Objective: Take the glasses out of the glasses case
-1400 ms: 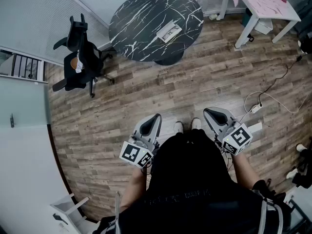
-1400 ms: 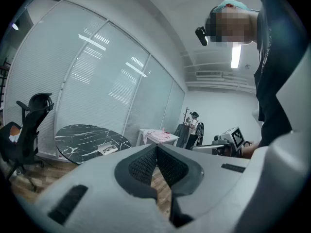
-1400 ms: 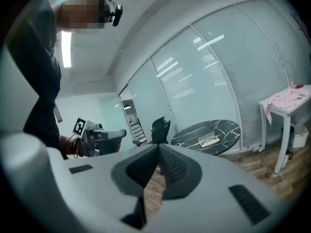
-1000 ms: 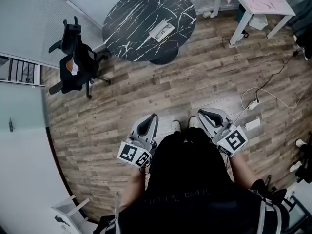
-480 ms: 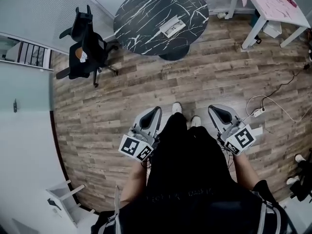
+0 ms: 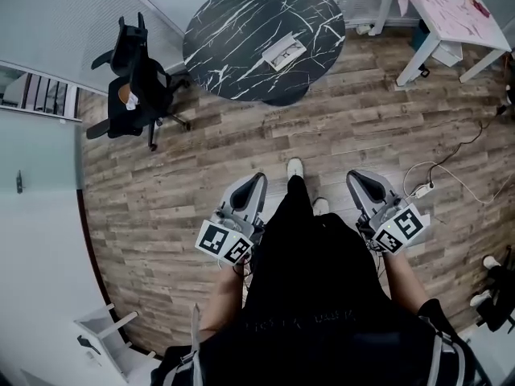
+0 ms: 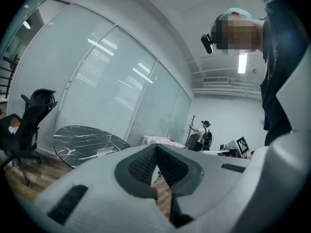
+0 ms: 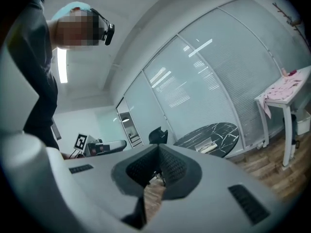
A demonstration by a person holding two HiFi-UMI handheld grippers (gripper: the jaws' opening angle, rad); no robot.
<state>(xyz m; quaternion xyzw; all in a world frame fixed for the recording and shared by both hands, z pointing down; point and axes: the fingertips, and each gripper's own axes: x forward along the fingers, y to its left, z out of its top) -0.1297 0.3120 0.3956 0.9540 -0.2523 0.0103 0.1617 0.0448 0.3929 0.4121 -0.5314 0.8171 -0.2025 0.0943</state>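
Note:
The glasses case point(image 6: 284, 52) lies light-coloured on a round black marble table point(image 6: 233, 22), far ahead of me across the wooden floor. The glasses themselves are too small to make out. My left gripper point(image 6: 256, 180) and right gripper point(image 6: 355, 177) hang low at the person's sides, both pointing forward, far short of the table. Both are shut with nothing between the jaws. In the left gripper view the gripper point(image 7: 156, 148) points toward the table point(image 7: 80, 136). The right gripper view shows that gripper point(image 8: 158, 148) with the table point(image 8: 216, 131) and the case point(image 8: 209, 145) beyond it.
A black office chair point(image 6: 133, 75) stands left of the table by a glass wall. A white table with a pink cloth point(image 6: 451, 10) is at the far right. A power strip and cable point(image 6: 422, 190) lie on the floor at right. Another person point(image 7: 203, 135) stands in the distance.
The person has taken a step, one foot now ahead of the other, and the view has swayed with it. Both grippers stay shut at the person's sides.

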